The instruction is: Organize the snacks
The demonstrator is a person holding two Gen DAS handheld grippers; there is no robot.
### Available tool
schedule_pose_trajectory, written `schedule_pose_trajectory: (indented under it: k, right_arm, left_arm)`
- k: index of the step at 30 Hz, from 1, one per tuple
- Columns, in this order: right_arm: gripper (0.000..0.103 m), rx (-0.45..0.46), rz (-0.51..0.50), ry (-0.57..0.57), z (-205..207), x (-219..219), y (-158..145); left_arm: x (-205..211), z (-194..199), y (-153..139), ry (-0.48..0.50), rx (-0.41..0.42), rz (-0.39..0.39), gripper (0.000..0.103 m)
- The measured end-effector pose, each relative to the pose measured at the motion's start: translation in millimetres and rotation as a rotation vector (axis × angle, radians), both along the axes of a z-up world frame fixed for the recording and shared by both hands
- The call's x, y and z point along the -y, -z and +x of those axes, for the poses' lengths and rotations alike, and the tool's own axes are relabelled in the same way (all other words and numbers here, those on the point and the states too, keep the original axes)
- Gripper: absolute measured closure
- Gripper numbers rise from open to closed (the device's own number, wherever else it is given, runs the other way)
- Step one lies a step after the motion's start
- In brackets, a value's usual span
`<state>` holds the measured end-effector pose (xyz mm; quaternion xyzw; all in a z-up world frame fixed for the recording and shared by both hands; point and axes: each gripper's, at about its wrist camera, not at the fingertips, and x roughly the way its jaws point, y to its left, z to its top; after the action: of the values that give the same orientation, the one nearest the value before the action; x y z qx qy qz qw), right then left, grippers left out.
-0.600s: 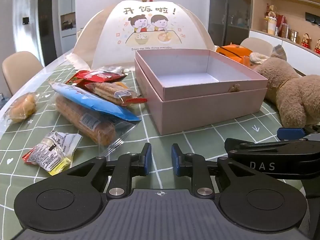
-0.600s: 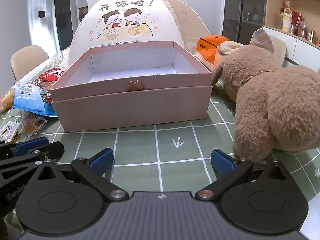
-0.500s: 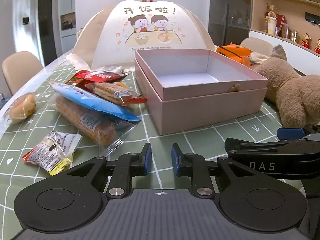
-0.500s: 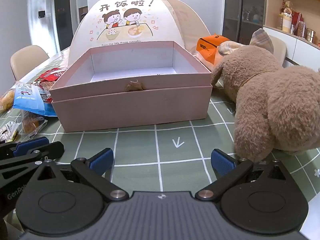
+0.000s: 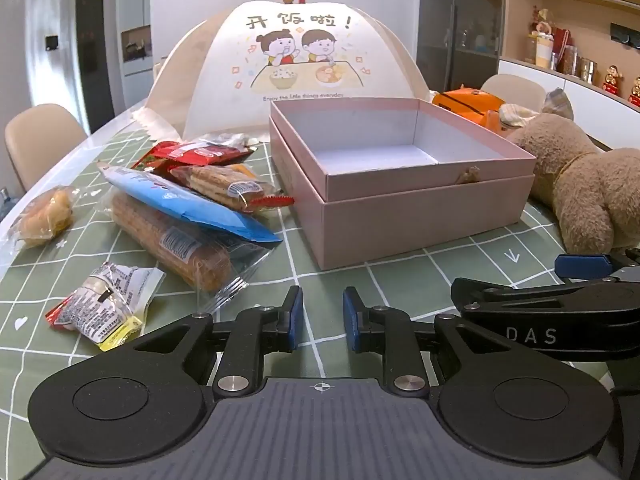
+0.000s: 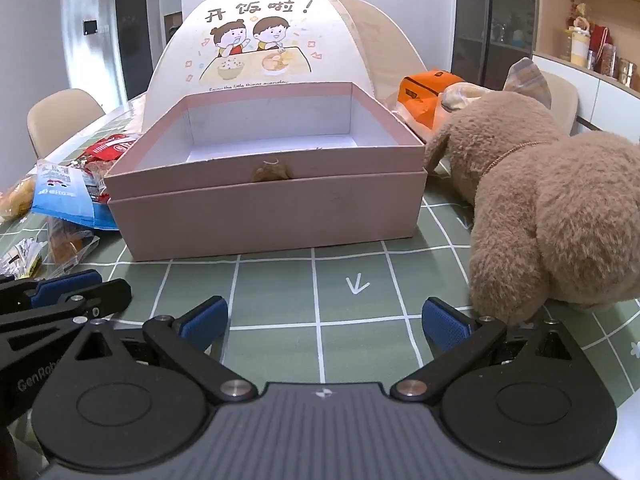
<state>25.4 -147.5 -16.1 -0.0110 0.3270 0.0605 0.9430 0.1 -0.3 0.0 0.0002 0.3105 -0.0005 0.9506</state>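
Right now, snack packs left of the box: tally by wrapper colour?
Red packs: 1
Blue packs: 1
Clear-wrapped baked items: 3
Small printed pack with yellow and red edges: 1
Total: 6
Pink box: holds none.

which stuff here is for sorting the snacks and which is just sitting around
For the job:
- pink box, empty
- blue snack bag
- long bread roll pack
- red wrapper
- small bun
- crumpled white packet

Just lying about:
- plush bear
- food cover tent
- orange bag
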Motion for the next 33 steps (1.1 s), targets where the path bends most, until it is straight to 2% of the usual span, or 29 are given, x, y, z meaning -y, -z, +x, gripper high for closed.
schedule_pose_trajectory:
  k: [33]
  right_arm:
    - [0.000, 0.000, 0.001, 0.000, 0.1, -0.3, -0.1]
  left_arm:
    - [-0.1, 3.4, 2.0, 0.000, 0.000, 0.006, 0.078]
